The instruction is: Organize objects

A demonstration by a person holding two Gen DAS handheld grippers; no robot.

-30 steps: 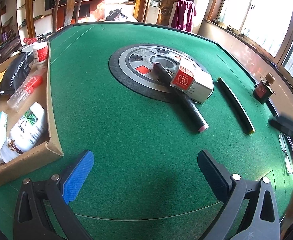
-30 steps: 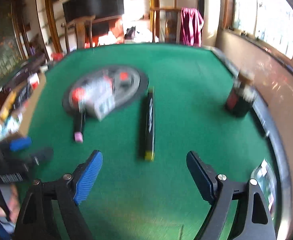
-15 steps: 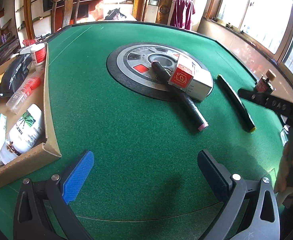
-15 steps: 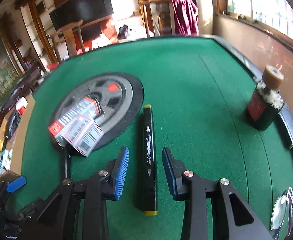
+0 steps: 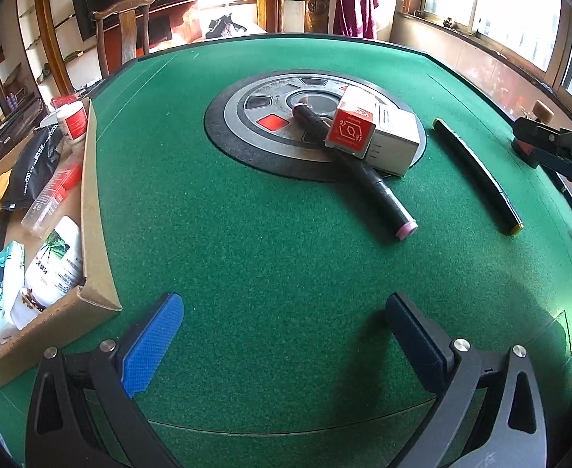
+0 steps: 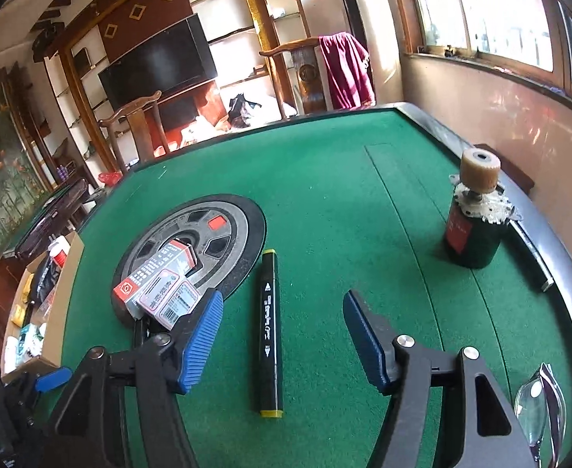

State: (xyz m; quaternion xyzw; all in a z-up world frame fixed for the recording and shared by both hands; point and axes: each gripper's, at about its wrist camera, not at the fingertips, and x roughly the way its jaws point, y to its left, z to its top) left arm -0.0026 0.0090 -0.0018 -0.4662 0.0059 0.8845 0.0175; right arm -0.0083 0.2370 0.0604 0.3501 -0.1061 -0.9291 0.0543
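Note:
A black marker with yellow ends lies on the green table, between the open fingers of my right gripper; it also shows in the left wrist view. A second black marker with a pink end lies partly under a red and white box on the round centre plate. My left gripper is open and empty over bare felt. A cardboard box at the left holds several packets and bottles.
A dark bottle with a tan cap stands near the right rim. Glasses lie at the near right edge. My right gripper shows at the far right of the left wrist view. Chairs stand behind the table.
My right gripper has opened wider around the yellow-ended marker and tilted up a little. My left gripper has barely moved.

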